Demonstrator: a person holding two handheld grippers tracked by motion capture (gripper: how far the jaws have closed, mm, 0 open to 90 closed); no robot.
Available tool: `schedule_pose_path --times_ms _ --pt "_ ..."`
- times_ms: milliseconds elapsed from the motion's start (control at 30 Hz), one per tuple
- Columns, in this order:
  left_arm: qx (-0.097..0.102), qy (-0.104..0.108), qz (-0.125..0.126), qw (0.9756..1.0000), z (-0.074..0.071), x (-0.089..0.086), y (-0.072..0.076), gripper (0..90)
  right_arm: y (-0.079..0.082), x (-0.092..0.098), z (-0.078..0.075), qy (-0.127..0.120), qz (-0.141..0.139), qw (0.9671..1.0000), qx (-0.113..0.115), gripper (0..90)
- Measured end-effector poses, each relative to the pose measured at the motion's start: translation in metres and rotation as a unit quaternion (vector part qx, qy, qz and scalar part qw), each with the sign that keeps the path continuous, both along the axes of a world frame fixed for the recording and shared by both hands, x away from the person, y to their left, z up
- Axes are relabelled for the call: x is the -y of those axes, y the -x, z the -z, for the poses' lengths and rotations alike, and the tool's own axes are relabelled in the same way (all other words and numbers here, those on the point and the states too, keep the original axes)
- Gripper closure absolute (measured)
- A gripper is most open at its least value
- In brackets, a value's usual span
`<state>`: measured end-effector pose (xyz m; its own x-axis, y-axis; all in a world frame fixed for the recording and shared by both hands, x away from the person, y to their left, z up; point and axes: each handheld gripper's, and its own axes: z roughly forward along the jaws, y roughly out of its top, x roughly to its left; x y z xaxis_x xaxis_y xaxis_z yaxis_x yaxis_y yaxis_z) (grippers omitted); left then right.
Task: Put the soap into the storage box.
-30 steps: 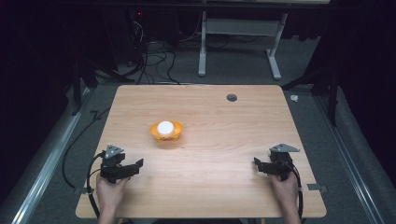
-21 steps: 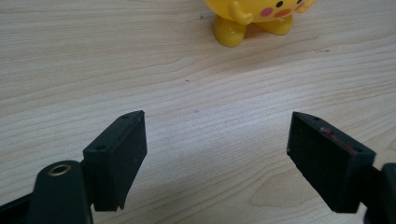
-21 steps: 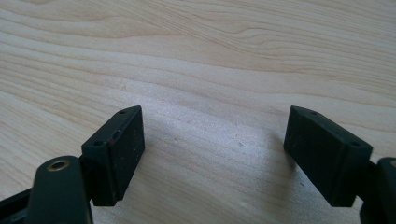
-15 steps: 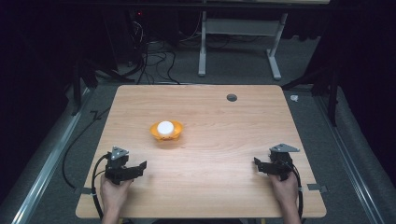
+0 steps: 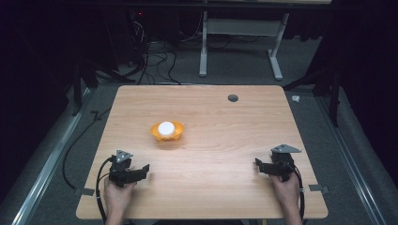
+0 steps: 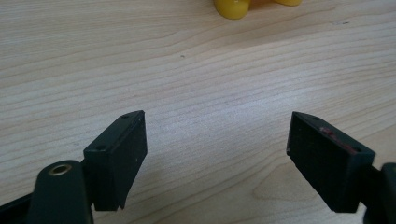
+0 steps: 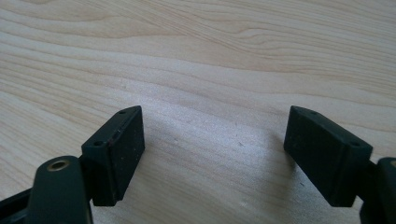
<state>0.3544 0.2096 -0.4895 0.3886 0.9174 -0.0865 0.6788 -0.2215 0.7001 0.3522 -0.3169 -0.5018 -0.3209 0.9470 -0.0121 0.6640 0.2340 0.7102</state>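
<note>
The orange bowl (image 5: 167, 131) sits left of the table's (image 5: 225, 187) middle, with a white ball (image 5: 166, 127) resting in it; whether the ball is loose or seated snugly is hard to tell from above. The left gripper (image 5: 141, 169) lies near the front left edge, well apart from the bowl, its jaws spread wide and pointing roughly toward it. In the left gripper view the bowl's yellow-orange base (image 6: 232, 8) just shows at the top edge. The right gripper (image 5: 257, 164) rests near the front right, jaws likewise wide, nothing between them, over bare wood.

The likely trouble lies in the approach. The bowl looks light and shallow, so one jaw touching its rim first may push it across the smooth top or tip it, letting the ball roll out. A low, fast reach could also scrape the jaws on the table.
</note>
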Motion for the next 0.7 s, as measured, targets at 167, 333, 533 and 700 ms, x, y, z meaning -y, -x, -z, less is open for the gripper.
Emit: schedule_pose_path --times_ms 167,333,533,700 --pt "0.001 -0.013 -0.003 0.9999 0.003 0.002 -0.002 21.1 0.0 0.0 0.0 0.0 0.0 1.0 0.0 21.1" --pt "0.006 -0.023 -0.001 0.9997 0.007 0.005 -0.003 21.1 0.0 0.0 0.0 0.0 0.0 1.0 0.0 21.1" --pt "0.012 -0.04 -0.005 0.9991 0.011 0.009 -0.005 20.7 0.0 0.0 0.0 0.0 0.0 1.0 0.0 21.1" --pt "0.015 -0.043 -0.006 0.9989 0.013 0.011 -0.006 20.3 0.0 0.0 0.0 0.0 0.0 1.0 0.0 21.1"
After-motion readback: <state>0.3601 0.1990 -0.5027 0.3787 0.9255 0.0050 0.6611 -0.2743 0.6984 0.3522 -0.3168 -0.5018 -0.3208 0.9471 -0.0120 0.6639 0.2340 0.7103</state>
